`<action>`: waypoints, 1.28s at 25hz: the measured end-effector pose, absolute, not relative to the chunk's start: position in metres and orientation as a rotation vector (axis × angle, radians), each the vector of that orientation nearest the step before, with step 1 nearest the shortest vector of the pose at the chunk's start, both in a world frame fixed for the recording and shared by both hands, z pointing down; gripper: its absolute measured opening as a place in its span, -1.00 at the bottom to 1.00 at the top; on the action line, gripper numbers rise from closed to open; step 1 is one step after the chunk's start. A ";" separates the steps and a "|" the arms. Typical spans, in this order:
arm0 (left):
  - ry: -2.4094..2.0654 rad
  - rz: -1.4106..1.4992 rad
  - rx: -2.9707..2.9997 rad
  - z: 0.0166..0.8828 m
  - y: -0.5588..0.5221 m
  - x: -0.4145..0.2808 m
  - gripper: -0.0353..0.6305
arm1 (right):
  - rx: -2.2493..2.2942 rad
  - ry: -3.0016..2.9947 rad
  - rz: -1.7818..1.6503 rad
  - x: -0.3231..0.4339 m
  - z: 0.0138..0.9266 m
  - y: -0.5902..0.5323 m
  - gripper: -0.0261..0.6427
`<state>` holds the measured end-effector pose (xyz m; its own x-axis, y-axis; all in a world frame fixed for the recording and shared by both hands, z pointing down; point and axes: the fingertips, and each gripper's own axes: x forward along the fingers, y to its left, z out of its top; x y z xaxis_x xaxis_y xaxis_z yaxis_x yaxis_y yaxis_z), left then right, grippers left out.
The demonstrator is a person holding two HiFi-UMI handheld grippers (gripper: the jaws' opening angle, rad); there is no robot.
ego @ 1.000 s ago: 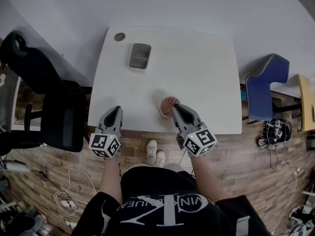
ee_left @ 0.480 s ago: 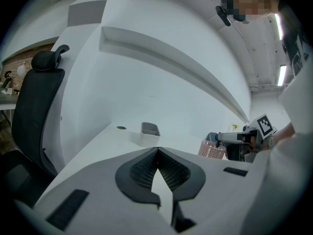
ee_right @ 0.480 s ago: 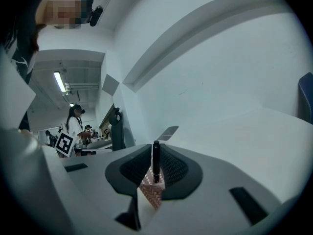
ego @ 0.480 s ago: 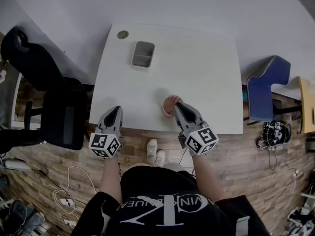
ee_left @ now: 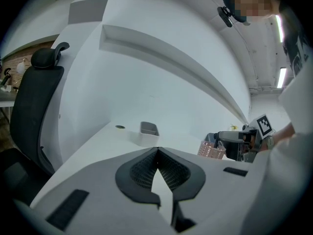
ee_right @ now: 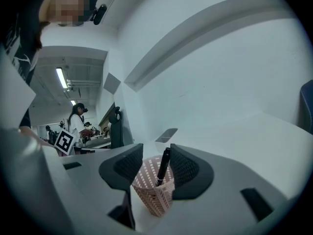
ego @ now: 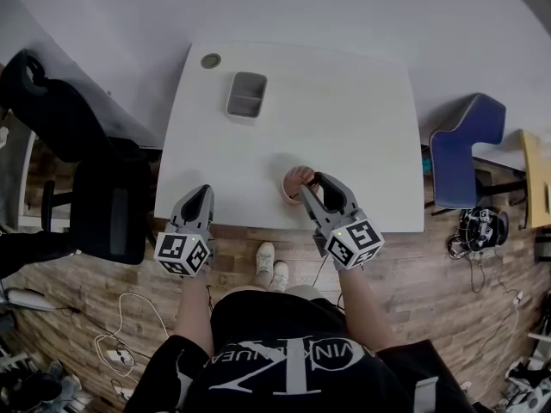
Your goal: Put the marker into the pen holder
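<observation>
- Head view is showing the round pink mesh pen holder [ego: 294,183] only in part. The right gripper [ego: 320,184] is covering its near side, and the marker is too small to make out from above.
- Left gripper view is catching the holder [ee_left: 211,150] far to the right, half hidden behind the right gripper [ee_left: 244,142]. The inside of the holder is not showing there.
- Blurred patches are covering the top corners of both gripper views.
- Right gripper view is showing the right gripper [ee_right: 156,150] with its jaws standing well apart and gripping nothing. The pen holder [ee_right: 154,195] is sitting between them on the white table [ee_right: 274,146].
- The slim black marker [ee_right: 163,165] is standing inside the holder. It is leaning with its top towards the right-hand pad, and I cannot tell whether it is touching that pad.
- Left gripper view is showing the left gripper [ee_left: 156,151] with its jaw tips meeting and nothing between them.
- From above, the left gripper [ego: 200,194] is hovering at the near edge of the table [ego: 344,119], well apart from the holder.
- A grey rectangular tray [ego: 245,113] is sitting at the far side of the table.
- A black office chair [ego: 103,196] is standing to the left of the table and a blue chair [ego: 465,157] to the right.
</observation>
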<state>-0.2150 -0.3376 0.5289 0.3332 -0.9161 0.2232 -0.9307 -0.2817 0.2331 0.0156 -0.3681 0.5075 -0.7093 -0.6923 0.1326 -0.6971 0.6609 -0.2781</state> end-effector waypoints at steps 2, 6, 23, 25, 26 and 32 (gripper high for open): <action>-1.644 0.063 2.285 0.529 -0.339 -0.214 -0.85 | 1.209 -2.845 0.491 0.020 0.507 -0.369 -0.41; -1.632 0.060 2.289 0.529 -0.341 -0.211 -0.85 | 1.242 -2.841 0.509 0.029 0.507 -0.371 -0.37; -1.651 0.045 2.303 0.518 -0.336 -0.214 -0.85 | 1.322 -2.844 0.462 0.042 0.492 -0.377 -0.32; -1.654 0.044 2.307 0.515 -0.335 -0.214 -0.85 | 1.330 -2.844 0.441 0.045 0.488 -0.377 -0.33; -1.655 0.042 2.309 0.514 -0.335 -0.213 -0.85 | 1.332 -2.840 0.425 0.046 0.487 -0.377 -0.35; -1.655 0.034 2.328 0.509 -0.334 -0.210 -0.85 | 1.335 -2.779 0.319 0.052 0.482 -0.373 -0.73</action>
<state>-0.2102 -0.3337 0.5090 0.3418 -0.9219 0.1824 -0.9287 -0.3016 0.2159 0.0524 -0.3732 0.4820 -0.6282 -0.7676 0.1268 -0.7764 0.6079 -0.1662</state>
